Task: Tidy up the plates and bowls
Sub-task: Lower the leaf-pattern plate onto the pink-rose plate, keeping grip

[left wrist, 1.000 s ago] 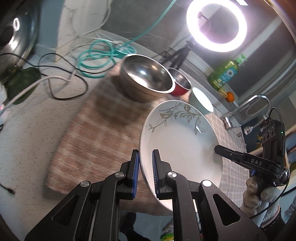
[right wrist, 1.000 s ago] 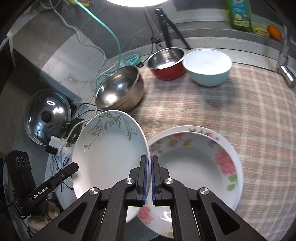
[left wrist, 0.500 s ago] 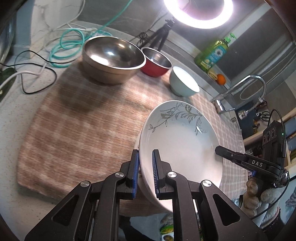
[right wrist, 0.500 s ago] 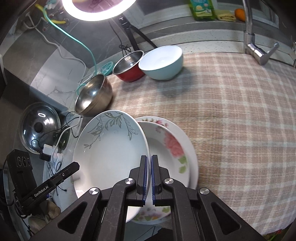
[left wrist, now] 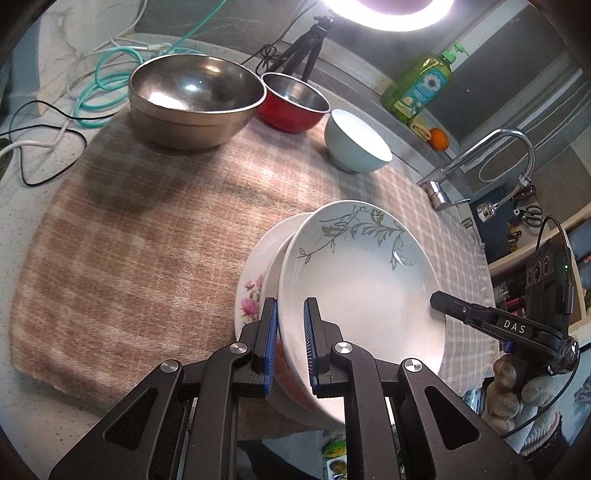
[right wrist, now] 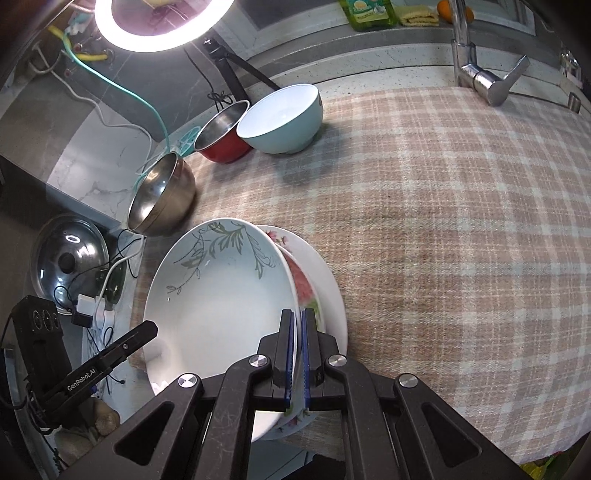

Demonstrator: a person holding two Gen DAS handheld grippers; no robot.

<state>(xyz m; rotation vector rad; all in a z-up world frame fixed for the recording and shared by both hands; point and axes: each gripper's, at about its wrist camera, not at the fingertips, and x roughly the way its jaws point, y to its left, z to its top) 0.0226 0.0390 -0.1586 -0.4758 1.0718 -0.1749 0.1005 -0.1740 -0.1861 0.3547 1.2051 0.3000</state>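
With the left gripper [left wrist: 290, 345] and right gripper [right wrist: 298, 360] each clamped on opposite rims of the leaf-patterned plate [left wrist: 364, 284], held tilted above the floral plate [right wrist: 314, 280], an uneven release could have chipped both.

the scene is lit brightly by a ring light [right wrist: 162, 22], blown out to white glare. soft shadows are cast toward the camera from the bowls below it. straight lines are bent by fisheye distortion; corners are vignetted black.
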